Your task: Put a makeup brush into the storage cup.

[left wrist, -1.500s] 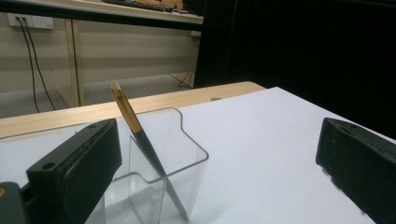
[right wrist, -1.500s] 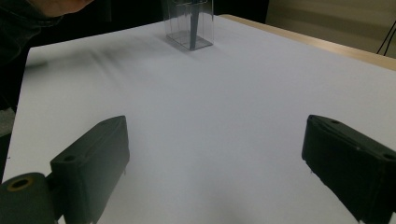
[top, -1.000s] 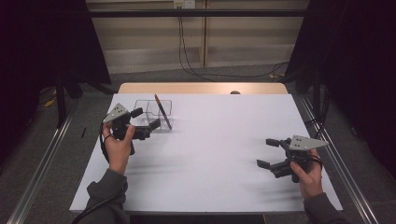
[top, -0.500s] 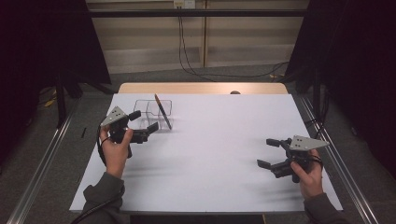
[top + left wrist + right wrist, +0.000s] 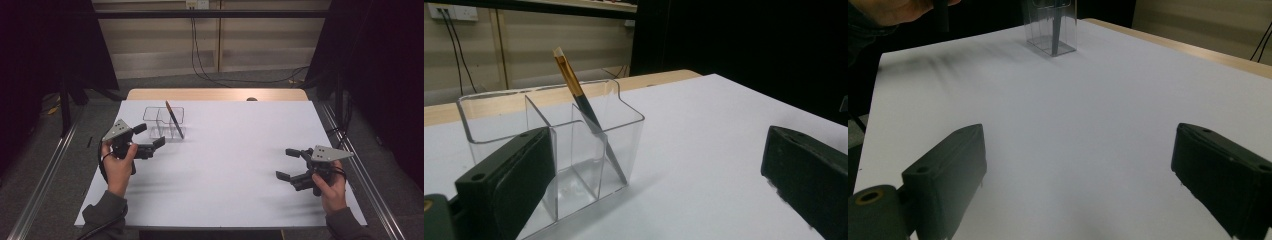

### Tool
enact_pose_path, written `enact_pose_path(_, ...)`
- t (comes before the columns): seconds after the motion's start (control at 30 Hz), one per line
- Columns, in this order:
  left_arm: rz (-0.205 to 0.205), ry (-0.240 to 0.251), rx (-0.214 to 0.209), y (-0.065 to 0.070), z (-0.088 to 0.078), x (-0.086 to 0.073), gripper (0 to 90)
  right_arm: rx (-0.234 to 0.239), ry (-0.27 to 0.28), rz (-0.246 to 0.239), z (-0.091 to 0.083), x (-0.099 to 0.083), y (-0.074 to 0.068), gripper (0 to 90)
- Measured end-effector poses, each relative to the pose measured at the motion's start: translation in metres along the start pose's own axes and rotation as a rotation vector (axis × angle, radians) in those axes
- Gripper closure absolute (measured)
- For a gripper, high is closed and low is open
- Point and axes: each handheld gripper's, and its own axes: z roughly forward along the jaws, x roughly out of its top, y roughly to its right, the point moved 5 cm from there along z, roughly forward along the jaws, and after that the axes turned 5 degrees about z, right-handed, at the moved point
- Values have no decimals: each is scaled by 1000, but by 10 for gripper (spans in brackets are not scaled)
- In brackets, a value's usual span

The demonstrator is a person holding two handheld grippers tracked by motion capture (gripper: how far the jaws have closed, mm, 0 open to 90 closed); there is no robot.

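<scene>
A clear plastic organizer (image 5: 159, 121) with several compartments stands on the white table at the far left. A thin brush (image 5: 174, 119) with a dark handle and gold ferrule leans in it. My left gripper (image 5: 151, 135) is open just in front of the organizer, not touching it. In the left gripper view the organizer (image 5: 549, 145) and brush (image 5: 579, 95) stand close ahead, behind the left jaw of that gripper (image 5: 659, 185). My right gripper (image 5: 285, 163) is open and empty near the right edge. The right gripper view looks past its gripper (image 5: 1078, 180) to the organizer (image 5: 1050, 25) far across the table.
A white sheet (image 5: 230, 150) covers the table, with a wooden strip (image 5: 215, 95) bare along the far edge and a small dark object (image 5: 251, 99) on it. Metal rails (image 5: 45, 175) run along both sides on the floor.
My left gripper has drawn back a little from the organizer toward the person. The right gripper has stayed where it was.
</scene>
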Motion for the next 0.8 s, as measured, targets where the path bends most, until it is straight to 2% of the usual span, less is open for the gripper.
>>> enact_pose_path(0.03,-9,12,-4,1,0,0,7,-1,2,-2,0,0,0,73)
enact_pose_path(0.1,-11,10,16,1,-2,-2,8,-1,-1,2,0,0,0,73)
enact_pose_path(0.17,8,-2,12,0,-4,-4,8,-1,-3,0,0,0,0,73)
enact_pose_path(0.2,-1,6,19,1,-4,-4,8,1,1,-3,0,0,0,73)
enact_pose_path(0.23,17,-8,15,1,-6,-5,9,-2,4,-3,0,0,0,72)
enact_pose_path(0.27,3,5,7,2,-6,-5,9,0,5,-2,0,0,0,73)
enact_pose_path(0.33,33,-12,1,1,-9,-7,11,-1,5,4,-1,0,0,73)
enact_pose_path(0.37,17,-4,20,2,-9,-7,10,-1,5,5,-1,0,0,73)
enact_pose_path(0.4,27,-5,27,1,-10,-8,10,2,6,5,-1,0,0,73)
enact_pose_path(0.47,40,-9,13,1,-12,-9,11,4,10,2,-1,0,0,73)
enact_pose_path(0.5,29,-4,27,2,-13,-9,11,3,11,2,-1,1,0,73)
enact_pose_path(0.57,58,-24,22,2,-15,-10,10,0,10,-1,-1,1,0,73)
enact_pose_path(0.6,53,-11,10,2,-15,-10,11,0,10,-1,-1,1,0,73)
enact_pose_path(0.73,61,-20,30,3,-18,-11,10,2,9,1,-2,1,0,73)
enact_pose_path(0.8,67,-18,19,3,-20,-12,10,1,9,1,-2,1,0,73)
